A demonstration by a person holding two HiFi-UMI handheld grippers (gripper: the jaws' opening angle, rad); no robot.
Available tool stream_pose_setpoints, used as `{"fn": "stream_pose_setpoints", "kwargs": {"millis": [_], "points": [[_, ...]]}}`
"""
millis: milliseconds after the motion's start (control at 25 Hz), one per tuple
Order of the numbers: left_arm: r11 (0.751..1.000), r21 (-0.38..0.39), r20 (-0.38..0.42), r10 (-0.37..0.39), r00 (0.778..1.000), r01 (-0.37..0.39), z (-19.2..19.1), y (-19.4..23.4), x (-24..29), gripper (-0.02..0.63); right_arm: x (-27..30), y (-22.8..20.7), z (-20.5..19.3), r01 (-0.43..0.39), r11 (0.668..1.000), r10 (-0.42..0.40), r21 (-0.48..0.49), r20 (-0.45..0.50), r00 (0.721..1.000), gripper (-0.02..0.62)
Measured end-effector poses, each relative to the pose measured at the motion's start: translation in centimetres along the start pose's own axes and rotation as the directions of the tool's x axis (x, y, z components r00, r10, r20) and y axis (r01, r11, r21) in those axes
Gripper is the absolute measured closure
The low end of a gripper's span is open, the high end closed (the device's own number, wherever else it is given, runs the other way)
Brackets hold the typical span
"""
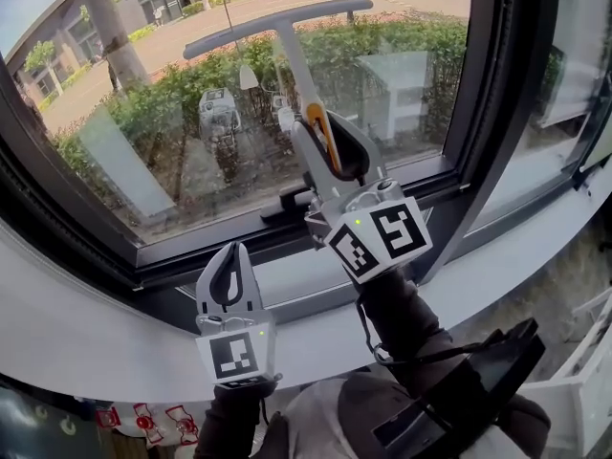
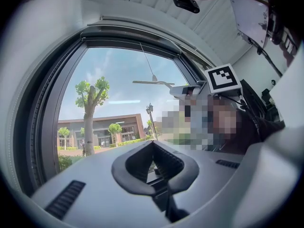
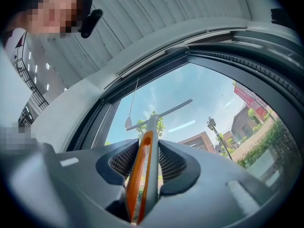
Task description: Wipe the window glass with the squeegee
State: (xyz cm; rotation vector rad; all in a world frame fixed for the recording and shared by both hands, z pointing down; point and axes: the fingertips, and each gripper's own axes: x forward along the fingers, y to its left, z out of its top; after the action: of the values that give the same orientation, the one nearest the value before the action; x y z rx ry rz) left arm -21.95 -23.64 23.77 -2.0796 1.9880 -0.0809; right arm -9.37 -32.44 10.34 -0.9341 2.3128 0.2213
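My right hand-held gripper (image 1: 335,146) pinches the squeegee (image 1: 287,46), blade high at the window glass (image 1: 172,132). My left hand-held gripper (image 1: 229,280) is pressed together, empty. I judge a wiping stroke is in hand; next, a steady downward pull.

Pale curved window sill (image 1: 86,338)

Behind my right fingers (image 1: 356,142) the end of the squeegee (image 1: 295,70) handle is buried in the right gripper (image 1: 323,120), and in the right gripper view the bottom edge cuts it off. Past my fingertips I cannot tell whether the blade touches the glass (image 1: 172,132). The frame (image 1: 483,84) runs out of each view either side of my fingers.
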Motion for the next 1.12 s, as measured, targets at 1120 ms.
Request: {"fn": "stream_pose_setpoints", "kwargs": {"millis": [1120], "points": [[0.998, 0.000, -0.031, -0.055, 0.998, 0.055, -0.9, -1.4, 0.1, 0.604, -3.9, 0.1, -4.0, 0.031, 0.999, -0.028, 0.040, -0.078, 0.997, 0.472]]}}
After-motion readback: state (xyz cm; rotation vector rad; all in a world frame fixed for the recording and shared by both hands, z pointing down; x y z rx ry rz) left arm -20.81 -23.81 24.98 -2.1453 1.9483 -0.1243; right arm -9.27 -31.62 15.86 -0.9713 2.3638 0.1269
